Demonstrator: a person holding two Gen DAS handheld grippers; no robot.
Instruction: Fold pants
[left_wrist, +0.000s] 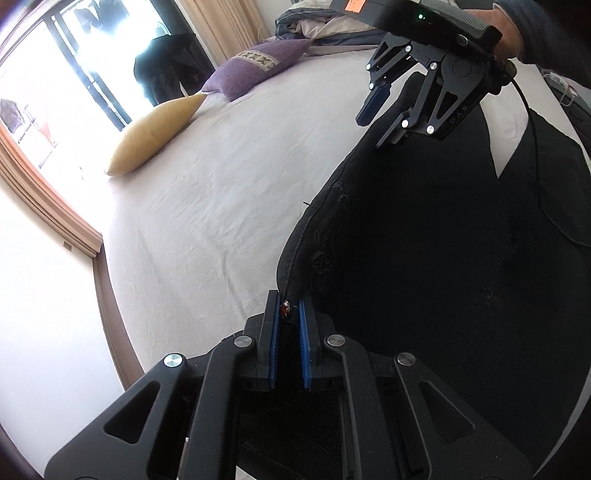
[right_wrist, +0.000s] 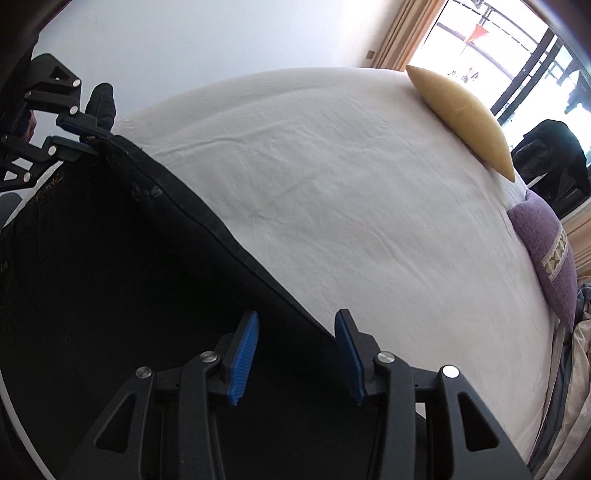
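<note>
So the black pants (left_wrist: 424, 258) are spread out on the bed (left_wrist: 221, 203), covering the near side of the pale sheet, with one seamed edge running diagonally between the two claws. There's faint embroidery stitched along that edge.

Left claw (left_wrist: 290, 314) is pressed together on the corner of the pants edge, the blue pads squeezing the fabric right where a little red tag or button sits. From the right wrist view you can see that same claw over at the far left with the dark cloth coming out from between its fingers.

Right claw (right_wrist: 295, 354) is spread partway, blue pads apart with the pants edge lying between and under them, and they aren't pressing on anything as far as I can see. In the left wrist view it hangs above the pants, a hand (left_wrist: 508, 37) in a dark sleeve holding its handle.

Further out on the bed: a yellow pillow (left_wrist: 155, 136), a purple cushion (left_wrist: 258, 66), and a heap of rumpled bedding (left_wrist: 314, 26). A bright window (left_wrist: 55, 74) with curtains (left_wrist: 218, 26) sits behind.
</note>
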